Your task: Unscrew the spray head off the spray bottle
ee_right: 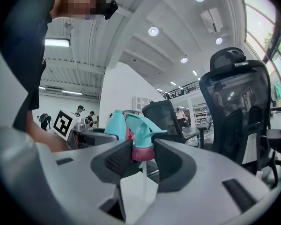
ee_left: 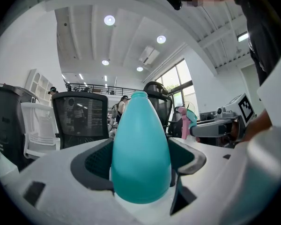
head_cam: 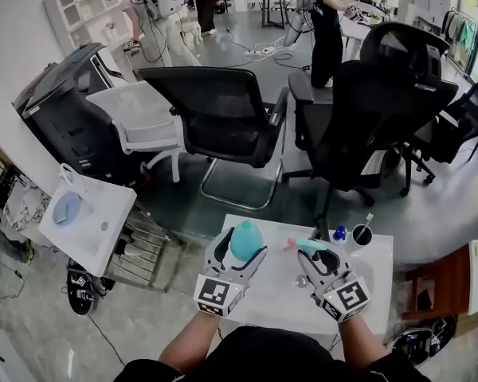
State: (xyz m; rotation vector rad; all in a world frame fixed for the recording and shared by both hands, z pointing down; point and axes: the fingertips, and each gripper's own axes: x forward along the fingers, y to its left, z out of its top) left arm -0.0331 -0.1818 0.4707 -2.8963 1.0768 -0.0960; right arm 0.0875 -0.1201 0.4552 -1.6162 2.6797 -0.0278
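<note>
The spray bottle (head_cam: 246, 237), a teal pear-shaped body, stands upright between the jaws of the left gripper (head_cam: 242, 250) over the near left part of the white table (head_cam: 275, 294). In the left gripper view the bottle (ee_left: 141, 153) fills the gap between the two dark pads (ee_left: 91, 161), which press on its wide lower half from both sides. Its narrow neck at the top is bare, with no head on it. Whether its base rests on the table cannot be told.

The spray head (head_cam: 307, 244) is off the bottle and sits in the right gripper (head_cam: 319, 255), just right of the bottle and apart from it. In the right gripper view the spray head (ee_right: 143, 134) stands upright, teal with its nozzle pointing right. The jaws are closed on its pink collar (ee_right: 143, 153), fairly wide apart with the collar filling the gap. A thin clear dip tube (ee_right: 141, 178) hangs straight down from the collar. Behind it the same view shows the bottle (ee_right: 116, 124) and the left gripper (ee_right: 86, 137) with its marker cube.

At the far right edge of the table stand a small blue cap (head_cam: 339, 232) and a black cup (head_cam: 361, 235) with a stick in it. Beyond the table are two black office chairs (head_cam: 223, 118).
</note>
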